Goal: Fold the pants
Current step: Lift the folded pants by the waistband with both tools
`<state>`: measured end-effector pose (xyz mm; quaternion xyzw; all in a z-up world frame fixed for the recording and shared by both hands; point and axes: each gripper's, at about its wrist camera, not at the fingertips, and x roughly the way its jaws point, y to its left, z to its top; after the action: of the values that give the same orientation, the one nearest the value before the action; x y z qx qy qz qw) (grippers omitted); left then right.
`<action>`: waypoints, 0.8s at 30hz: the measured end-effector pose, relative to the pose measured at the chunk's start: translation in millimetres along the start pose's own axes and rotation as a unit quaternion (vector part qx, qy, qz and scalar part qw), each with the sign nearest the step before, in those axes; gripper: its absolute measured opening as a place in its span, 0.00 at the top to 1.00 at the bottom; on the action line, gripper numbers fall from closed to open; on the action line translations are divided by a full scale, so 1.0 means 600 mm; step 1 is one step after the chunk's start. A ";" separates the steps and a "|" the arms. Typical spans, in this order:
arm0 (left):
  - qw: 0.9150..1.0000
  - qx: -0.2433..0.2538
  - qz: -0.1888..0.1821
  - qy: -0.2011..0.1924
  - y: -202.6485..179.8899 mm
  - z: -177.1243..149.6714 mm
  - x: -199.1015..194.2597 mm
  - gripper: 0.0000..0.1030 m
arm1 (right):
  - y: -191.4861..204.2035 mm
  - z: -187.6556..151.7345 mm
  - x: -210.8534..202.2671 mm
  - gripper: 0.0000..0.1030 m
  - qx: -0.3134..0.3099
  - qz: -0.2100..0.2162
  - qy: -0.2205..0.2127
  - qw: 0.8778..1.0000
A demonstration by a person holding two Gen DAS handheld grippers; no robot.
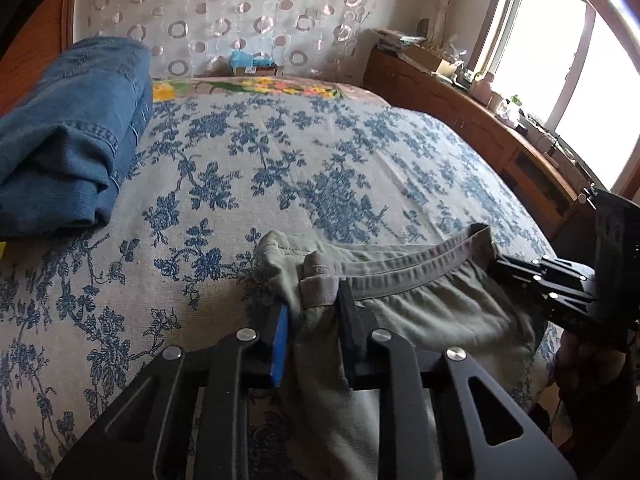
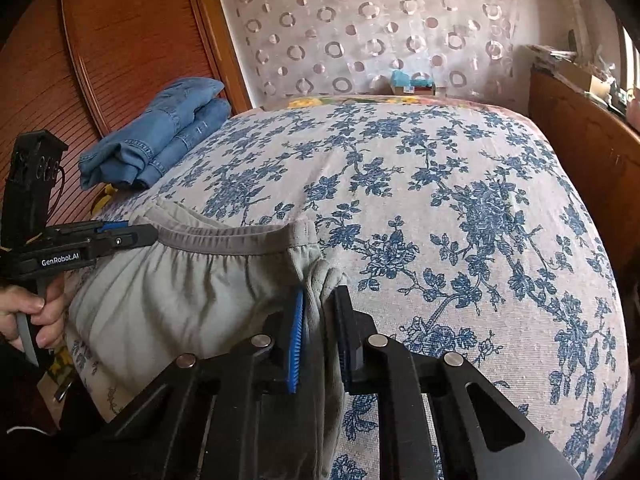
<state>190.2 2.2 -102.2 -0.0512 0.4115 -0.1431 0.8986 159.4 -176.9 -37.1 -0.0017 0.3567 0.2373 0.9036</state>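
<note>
Grey-green pants [image 1: 420, 304] lie at the near edge of the bed, elastic waistband [image 1: 400, 268] facing the far side. My left gripper [image 1: 314, 308] is shut on the waistband's left corner, cloth bunched between its pads. In the right wrist view the same pants [image 2: 180, 288] spread to the left, and my right gripper [image 2: 318, 304] is shut on the waistband's right corner. Each gripper shows in the other's view: the right gripper [image 1: 504, 260] at the far right end of the waistband, the left gripper [image 2: 148, 234] at the left end, held by a hand [image 2: 36, 312].
The bed [image 1: 280, 160] has a white cover with blue flowers. Folded blue jeans [image 1: 68, 128] sit at its far left, also seen as the jeans [image 2: 160, 132] near a wooden panel [image 2: 100, 40]. A wooden cabinet [image 1: 480, 120] runs along the right under a window.
</note>
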 end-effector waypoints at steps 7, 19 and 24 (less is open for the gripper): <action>1.000 0.009 -0.009 -0.027 -0.015 0.003 -0.039 0.82 | 0.009 0.000 -0.029 0.91 0.004 0.010 -0.026 1.000; 0.997 0.025 -0.011 -0.078 -0.041 0.012 -0.112 0.83 | 0.034 0.006 -0.098 0.91 -0.017 0.003 -0.070 0.997; 0.994 0.030 -0.011 -0.102 -0.046 0.027 -0.143 0.83 | 0.037 0.018 -0.119 0.91 -0.025 0.001 -0.082 0.996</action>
<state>143.3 1.0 -23.8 -0.0431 0.3127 -0.1598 0.9353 111.8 -186.1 20.8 -0.0041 0.2754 0.2464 0.9292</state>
